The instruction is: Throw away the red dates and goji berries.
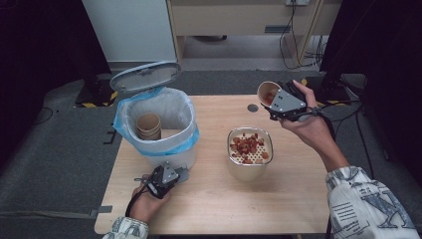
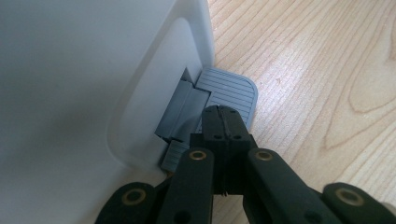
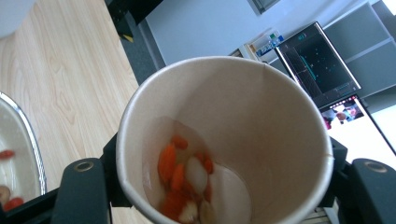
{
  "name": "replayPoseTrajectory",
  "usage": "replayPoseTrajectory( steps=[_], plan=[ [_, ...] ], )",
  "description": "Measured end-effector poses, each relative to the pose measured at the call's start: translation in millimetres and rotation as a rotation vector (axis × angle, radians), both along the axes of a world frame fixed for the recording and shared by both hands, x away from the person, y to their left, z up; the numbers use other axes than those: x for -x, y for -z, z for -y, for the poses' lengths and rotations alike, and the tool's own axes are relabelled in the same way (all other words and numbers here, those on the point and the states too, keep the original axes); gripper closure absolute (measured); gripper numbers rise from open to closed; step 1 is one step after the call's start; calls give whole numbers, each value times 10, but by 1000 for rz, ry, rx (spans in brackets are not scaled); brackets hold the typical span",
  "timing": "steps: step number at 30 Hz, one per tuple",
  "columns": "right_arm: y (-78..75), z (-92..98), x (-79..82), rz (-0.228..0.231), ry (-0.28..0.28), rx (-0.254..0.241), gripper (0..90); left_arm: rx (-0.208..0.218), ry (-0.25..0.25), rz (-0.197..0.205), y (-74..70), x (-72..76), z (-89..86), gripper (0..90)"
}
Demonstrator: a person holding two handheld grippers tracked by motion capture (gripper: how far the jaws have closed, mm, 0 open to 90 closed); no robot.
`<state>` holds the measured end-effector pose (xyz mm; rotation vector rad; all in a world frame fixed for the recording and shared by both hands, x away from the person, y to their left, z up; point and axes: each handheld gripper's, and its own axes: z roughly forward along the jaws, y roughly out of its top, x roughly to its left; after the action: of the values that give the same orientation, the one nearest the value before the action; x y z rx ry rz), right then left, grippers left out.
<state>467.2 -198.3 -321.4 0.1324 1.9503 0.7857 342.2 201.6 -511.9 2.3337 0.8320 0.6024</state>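
One paper cup (image 1: 268, 92) in the right gripper (image 1: 276, 101) tilts mouth toward bin.

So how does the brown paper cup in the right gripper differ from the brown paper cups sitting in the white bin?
The brown paper cup held in the right gripper is tilted on its side above the wooden table; the brown paper cups in the white bin stand upright. The held cup is single; the bin's cups are stacked together. The held cup contains orange and pale food pieces; the stack's top cup looks empty. Both share the same brown paper look.
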Motion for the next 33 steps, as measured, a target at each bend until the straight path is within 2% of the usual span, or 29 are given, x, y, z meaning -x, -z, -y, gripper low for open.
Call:
replayPoseTrajectory(
  steps=[4,13,17,18,20,26,33],
  plan=[
    [18,17,31,11,3,23,308,3,-2,-3,1,1,0,899],
    [52,36,88,21,4,38,306,4,-3,-4,1,1,0,899],
    [89,34,104,38,14,72,306,0,-1,-6,-2,1,-3,899],
    [107,31,108,53,18,107,306,-1,-1,-6,-3,1,-3,899],
    [110,29,113,59,21,119,306,0,-1,-6,-2,0,-4,899],
    [49,12,150,93,22,160,311,4,-3,-3,1,2,0,899],
    [-78,33,140,106,13,151,315,1,-1,-2,-1,-1,-3,899]
  ],
)
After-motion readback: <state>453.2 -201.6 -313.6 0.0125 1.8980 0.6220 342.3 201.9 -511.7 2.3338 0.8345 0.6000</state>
